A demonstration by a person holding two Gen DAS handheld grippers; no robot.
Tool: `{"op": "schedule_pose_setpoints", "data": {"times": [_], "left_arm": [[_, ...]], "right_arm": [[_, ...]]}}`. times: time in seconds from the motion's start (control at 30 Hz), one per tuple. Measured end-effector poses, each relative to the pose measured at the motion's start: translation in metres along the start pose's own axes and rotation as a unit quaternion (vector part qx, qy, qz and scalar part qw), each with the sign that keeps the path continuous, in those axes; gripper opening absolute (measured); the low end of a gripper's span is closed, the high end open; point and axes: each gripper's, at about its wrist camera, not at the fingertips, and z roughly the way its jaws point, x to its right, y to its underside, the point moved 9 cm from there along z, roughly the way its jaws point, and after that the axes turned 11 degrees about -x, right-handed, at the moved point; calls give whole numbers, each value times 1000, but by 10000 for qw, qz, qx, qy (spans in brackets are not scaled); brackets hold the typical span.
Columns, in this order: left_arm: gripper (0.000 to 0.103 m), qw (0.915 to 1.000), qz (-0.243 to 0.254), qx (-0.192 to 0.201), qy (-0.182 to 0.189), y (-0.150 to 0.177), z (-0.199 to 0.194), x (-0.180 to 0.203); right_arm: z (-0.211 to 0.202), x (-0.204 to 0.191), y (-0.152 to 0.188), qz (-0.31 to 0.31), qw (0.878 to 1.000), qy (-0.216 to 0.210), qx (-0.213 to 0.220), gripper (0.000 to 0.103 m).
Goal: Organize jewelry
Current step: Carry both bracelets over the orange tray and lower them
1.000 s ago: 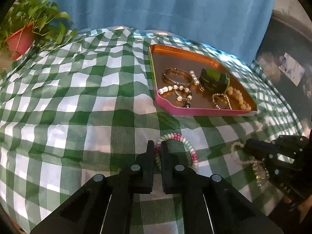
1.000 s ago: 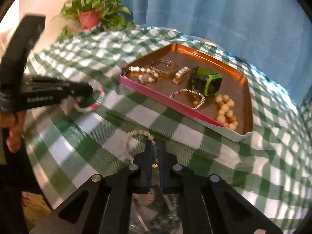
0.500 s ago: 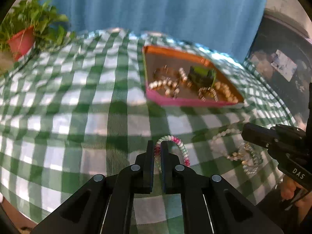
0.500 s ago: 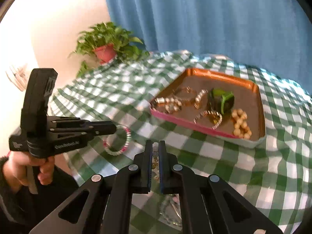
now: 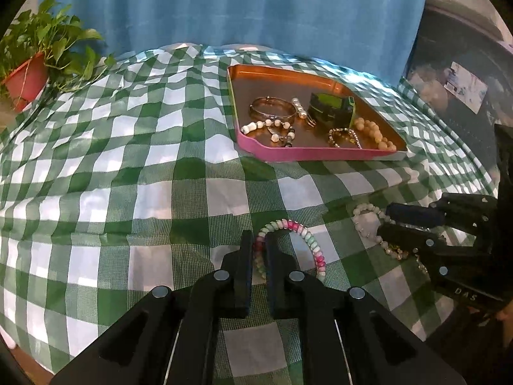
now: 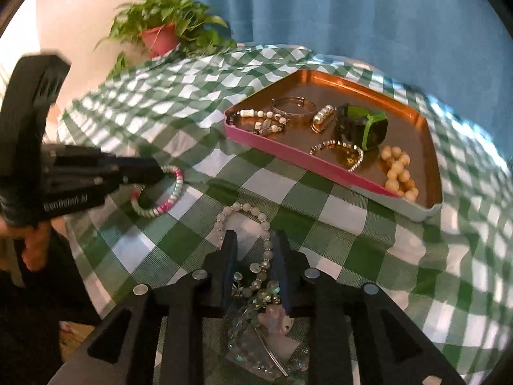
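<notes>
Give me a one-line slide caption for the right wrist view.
Right gripper opening over a pale bead bracelet on the checked cloth, jewelry tray beyond.

Bare cloth (image 5: 105,166) left of tray (image 5: 320,154); plant (image 5: 38,61) far off.

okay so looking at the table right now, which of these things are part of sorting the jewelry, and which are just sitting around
Part of the job:
- pink and green bead bracelet, clamped in the left tongs
- pale bead necklace, between the opening right tongs
- tray with jewelry inside

Just sitting around:
- potted plant
- blue curtain
- checked tablecloth
</notes>
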Motion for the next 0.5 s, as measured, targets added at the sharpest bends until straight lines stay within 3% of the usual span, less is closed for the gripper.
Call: {"op": "schedule_pose_setpoints", "data": {"times": [0.1,0.23,0.33,0.5], "left_arm": [[6,9999,35,30,-112,-2,1,2],[6,9999,-72,45,-78,-5,3,3],[6,9988,-417,-19,274,-6,1,2],[6,9971,-630,91,425,-6,-18,14]], "right_arm": [[1,4,-2,33,9999,101,-13,5],[-2,9,-7,200,9996,164,146,4],[-14,10,-14,411,9986,-29,331,4],[-46,7,-24,656,9958,-74,641,4]]}}
